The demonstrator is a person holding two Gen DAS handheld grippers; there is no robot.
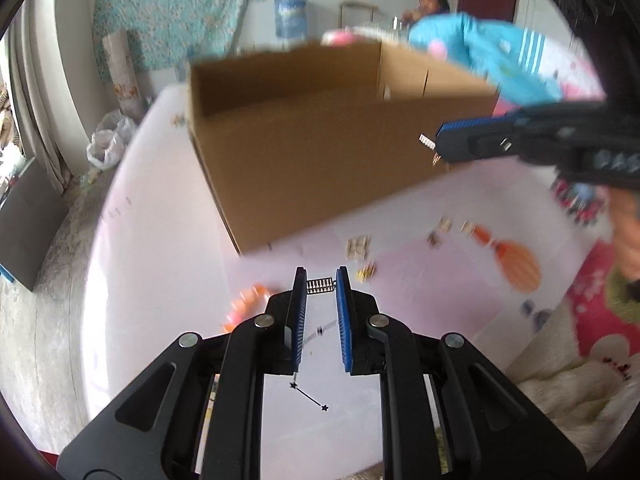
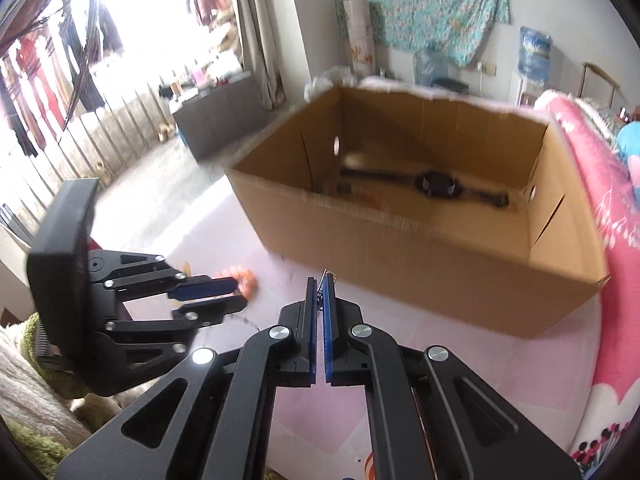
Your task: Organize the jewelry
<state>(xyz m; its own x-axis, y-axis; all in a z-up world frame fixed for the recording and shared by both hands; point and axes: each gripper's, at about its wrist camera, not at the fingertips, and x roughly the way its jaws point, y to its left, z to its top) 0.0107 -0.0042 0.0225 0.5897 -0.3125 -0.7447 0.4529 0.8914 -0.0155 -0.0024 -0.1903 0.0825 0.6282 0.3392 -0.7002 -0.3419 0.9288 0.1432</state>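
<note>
Your right gripper (image 2: pixel 319 280) is clamping a small metal jewelry piece (image 2: pixel 320 289) between its closed jaws, in front of the cardboard box (image 2: pixel 400 248). Your left gripper (image 1: pixel 320 276) is holding its jaws a little apart; a thin chain with stars (image 1: pixel 308 396) is hanging from its left pad.

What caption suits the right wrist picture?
Right gripper, shut on a small metal trinket, in front of an open cardboard box.

Left gripper (image 1: pixel 321 280) and right gripper (image 2: pixel 319 285), matte black plastic linkage arms, round silver pivot screws, ribbed blue finger pads (image 1: pixel 343 312), slotted cut-outs
</note>
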